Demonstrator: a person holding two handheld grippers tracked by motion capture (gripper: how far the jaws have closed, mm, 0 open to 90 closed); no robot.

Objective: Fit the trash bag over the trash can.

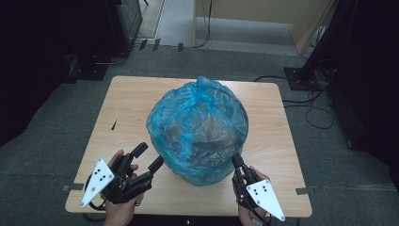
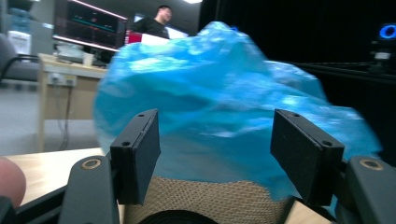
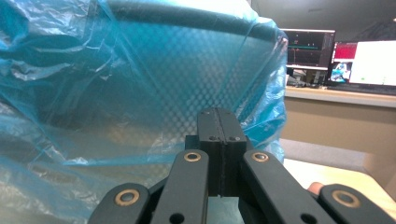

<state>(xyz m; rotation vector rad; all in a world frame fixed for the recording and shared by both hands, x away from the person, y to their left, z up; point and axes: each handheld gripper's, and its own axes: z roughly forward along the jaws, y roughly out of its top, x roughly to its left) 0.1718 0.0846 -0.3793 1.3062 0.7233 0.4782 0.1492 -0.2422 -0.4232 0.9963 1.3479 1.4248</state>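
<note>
A bulging blue plastic bag point(image 1: 197, 129), knotted at the top, stands in the middle of the wooden table point(image 1: 131, 94). A dark, round-rimmed container shows through its film point(image 3: 116, 84). My left gripper point(image 1: 149, 156) is at the bag's front left, jaws open and a little short of it. In the left gripper view the bag point(image 2: 224, 102) rises beyond the open left gripper point(image 2: 215, 144), with nothing between the pads. My right gripper point(image 1: 236, 161) points at the bag's front right base, jaws shut. In the right gripper view the right gripper point(image 3: 218, 116) shows no film between its closed pads.
The table's front edge runs just under both hands. Bare wood lies to the left and right of the bag. Cables point(image 1: 315, 101) and dark stands sit on the grey floor around the table. A desk with monitors point(image 3: 310, 51) and a person point(image 2: 159, 21) are far behind.
</note>
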